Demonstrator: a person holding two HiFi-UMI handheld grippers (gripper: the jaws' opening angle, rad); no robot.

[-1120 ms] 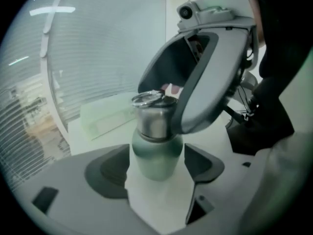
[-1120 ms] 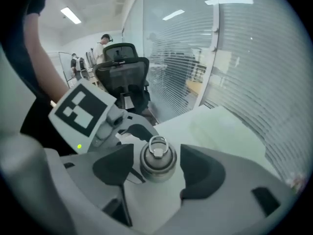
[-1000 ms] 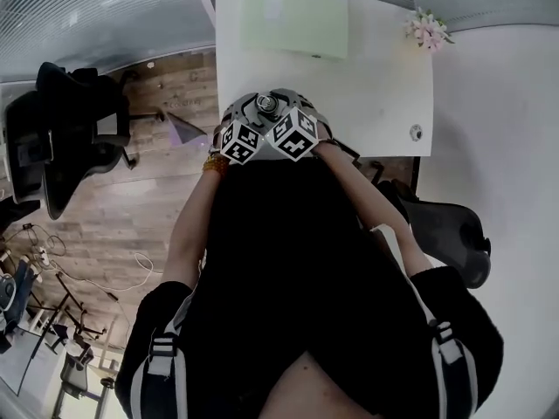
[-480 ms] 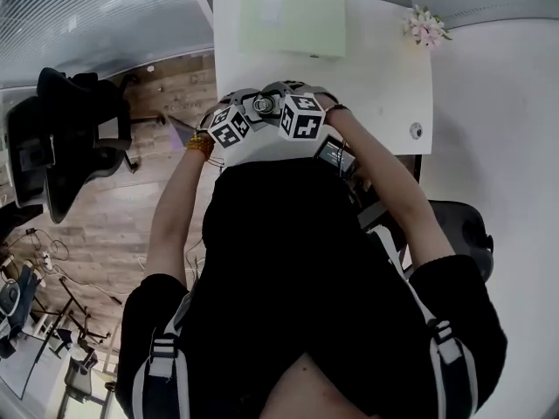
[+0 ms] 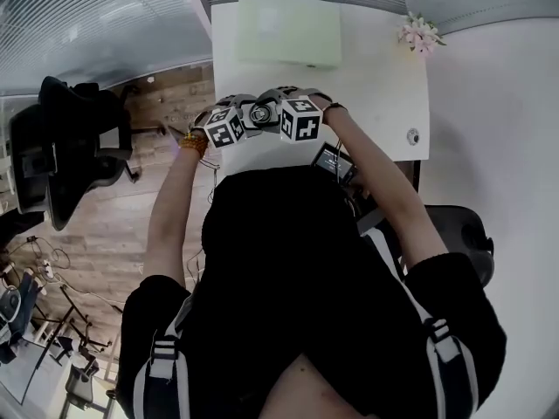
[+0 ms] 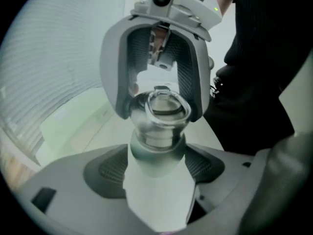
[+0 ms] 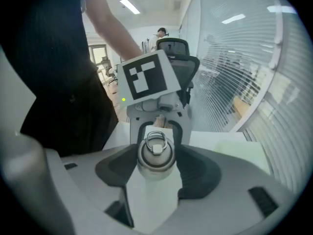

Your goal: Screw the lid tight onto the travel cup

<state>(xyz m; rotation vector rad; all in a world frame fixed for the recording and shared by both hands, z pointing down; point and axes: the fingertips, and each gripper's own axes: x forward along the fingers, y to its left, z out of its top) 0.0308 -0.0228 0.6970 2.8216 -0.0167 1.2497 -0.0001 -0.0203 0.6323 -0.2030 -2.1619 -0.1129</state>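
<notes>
While both grippers are meeting nose to nose over the near edge of the white table (image 5: 376, 103), the travel cup (image 6: 156, 148) is sitting right between them, at roughly 12 o'clock from the person's torso in the head view. The left gripper (image 6: 157, 156) is clamping the cup's body, with its dark pads pressing in from 9 and 3 o'clock. The right gripper (image 7: 156, 161) is facing it from the opposite side and hugging the lid (image 7: 155, 148) (the metal one with the little loop on top). Its jaws have just been easing open a touch, but the lid is sitting between them and the pads are touching it on both sides as far as I can see. Both tools are angling downward. Elsewhere on the table, a pale green mat (image 5: 288, 29) is lying at 12 o'clock by the far edge, some pink flowers (image 5: 421, 33) are sitting at about 1 o'clock, and a small round thing (image 5: 412, 135) is lying at 3 o'clock, well apart from the cup. A black office chair (image 5: 79, 138) is standing on the wood floor (image 5: 113, 225) at 9 o'clock.
</notes>
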